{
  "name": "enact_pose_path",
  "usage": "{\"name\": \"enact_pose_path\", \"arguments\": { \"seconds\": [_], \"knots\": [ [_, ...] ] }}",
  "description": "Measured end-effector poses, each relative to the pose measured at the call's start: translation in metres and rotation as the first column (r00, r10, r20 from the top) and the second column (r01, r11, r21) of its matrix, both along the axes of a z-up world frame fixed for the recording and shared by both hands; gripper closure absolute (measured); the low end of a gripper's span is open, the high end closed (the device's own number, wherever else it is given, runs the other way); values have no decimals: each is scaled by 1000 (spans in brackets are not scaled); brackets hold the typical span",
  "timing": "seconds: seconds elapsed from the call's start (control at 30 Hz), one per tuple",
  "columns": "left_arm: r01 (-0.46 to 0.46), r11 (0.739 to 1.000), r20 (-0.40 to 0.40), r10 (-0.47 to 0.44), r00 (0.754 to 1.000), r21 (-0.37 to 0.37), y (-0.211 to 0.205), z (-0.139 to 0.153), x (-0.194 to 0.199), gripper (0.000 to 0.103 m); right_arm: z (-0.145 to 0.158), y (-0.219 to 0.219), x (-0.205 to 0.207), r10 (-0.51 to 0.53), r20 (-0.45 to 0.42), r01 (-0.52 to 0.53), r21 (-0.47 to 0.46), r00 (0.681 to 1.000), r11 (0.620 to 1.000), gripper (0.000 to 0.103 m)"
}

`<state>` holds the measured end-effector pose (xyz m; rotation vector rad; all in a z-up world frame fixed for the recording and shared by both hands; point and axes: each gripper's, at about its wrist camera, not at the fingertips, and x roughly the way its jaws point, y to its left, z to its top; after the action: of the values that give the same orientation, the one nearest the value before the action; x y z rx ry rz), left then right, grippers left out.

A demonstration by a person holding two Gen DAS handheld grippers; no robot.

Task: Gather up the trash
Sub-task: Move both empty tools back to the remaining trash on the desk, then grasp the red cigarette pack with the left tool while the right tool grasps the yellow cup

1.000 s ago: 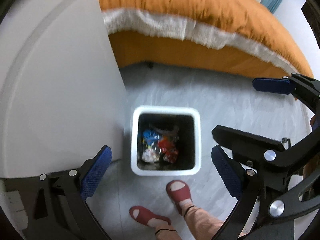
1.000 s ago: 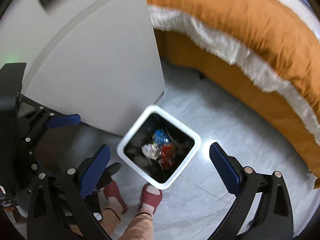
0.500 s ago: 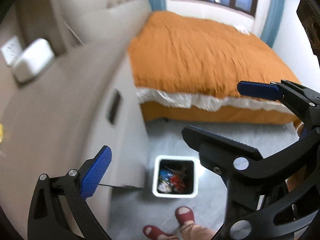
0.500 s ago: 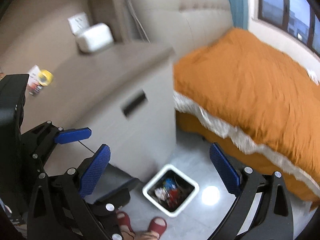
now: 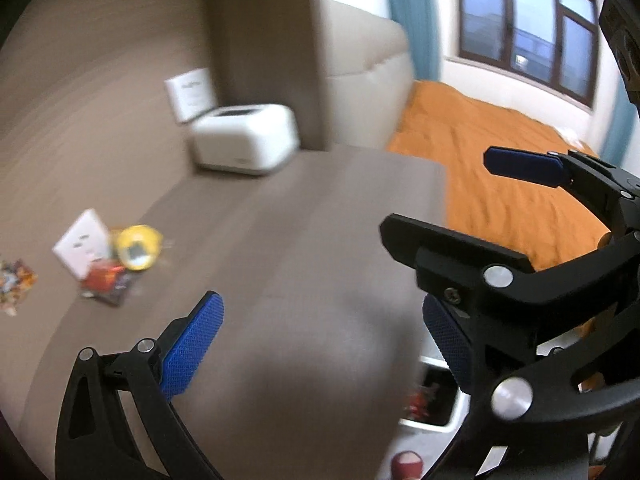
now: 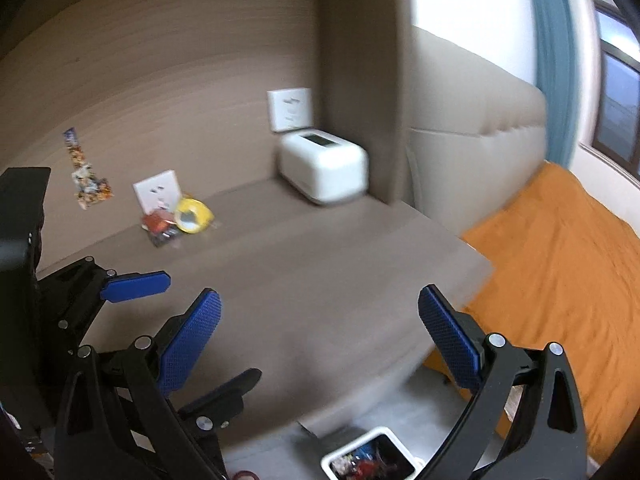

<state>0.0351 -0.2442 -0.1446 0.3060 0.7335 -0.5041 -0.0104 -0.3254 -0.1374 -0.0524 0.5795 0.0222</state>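
Nearest to us, both pairs of tongs are spread wide with nothing between their blue pads: the left tongs (image 5: 320,340) and the right tongs (image 6: 320,332) hover over the near edge of the brown tabletop (image 5: 304,248). Below that edge, on the floor, stands the white bin (image 6: 372,458), already holding coloured scraps.

We judge the step in hand to be the reach for the next piece of trash, with nothing gripped yet. Farther along the tabletop, near the wall, lie a yellow wrapper (image 6: 194,216) and a red and dark packet (image 6: 160,228), touching each other, just in front of a white wall socket (image 6: 158,194). The next move calls for carrying one pair of tongs forward and left across the bare surface to that small heap, then closing on a thin, crinkly edge that may slide.

The right view shows a strip of multicoloured wrapper (image 6: 86,176) in full, apparently against the wall, while the left view catches only its edge. The left view alone shows the window (image 5: 528,28) beyond the orange bed (image 5: 500,160). A white box (image 6: 324,172) sits farthest back.
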Motion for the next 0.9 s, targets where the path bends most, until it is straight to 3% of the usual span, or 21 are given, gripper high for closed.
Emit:
{"name": "enact_pose_path", "arguments": {
  "seconds": [0.37,0.53,0.9],
  "knots": [
    [-218,976,71,216,974,10,90,11,68,5,-3,82,87,164,-11,-164,-27,986,986,4],
    [-295,954,67,292,954,51,124,-9,102,5,-19,108,130,211,-52,-213,-36,976,976,4],
    [-391,916,-40,395,918,85,174,-61,185,5,-76,146,237,229,-186,-252,-108,956,962,4]
  ]
}}
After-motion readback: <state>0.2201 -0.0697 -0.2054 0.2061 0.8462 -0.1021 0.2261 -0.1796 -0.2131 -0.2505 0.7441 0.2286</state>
